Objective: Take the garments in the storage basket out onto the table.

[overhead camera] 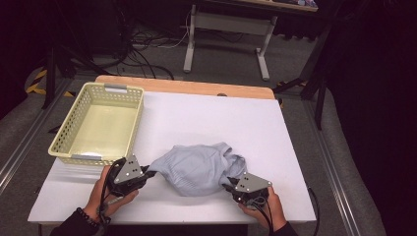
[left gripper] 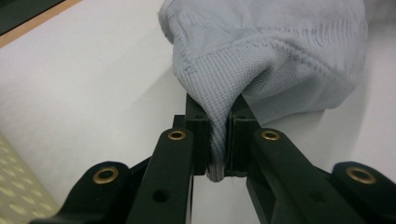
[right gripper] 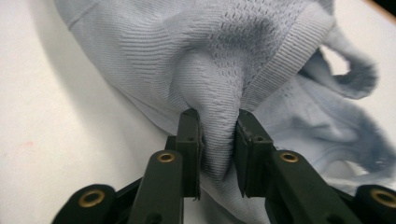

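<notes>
In the high view, a crumpled pale blue knitted garment [overhead camera: 199, 167] lies on the white table [overhead camera: 221, 118] near its front edge, stretched between the left gripper [overhead camera: 146, 171] and the right gripper [overhead camera: 227, 186]. A pale yellow perforated plastic basket [overhead camera: 98, 123] stands at the table's left rear.

In the left gripper view, the jaws are pressed together on a ribbed fold of the garment [left gripper: 261, 51].

In the right gripper view, the jaws pinch a thicker bunched fold of it [right gripper: 219, 70]. No writing can be read anywhere.
</notes>
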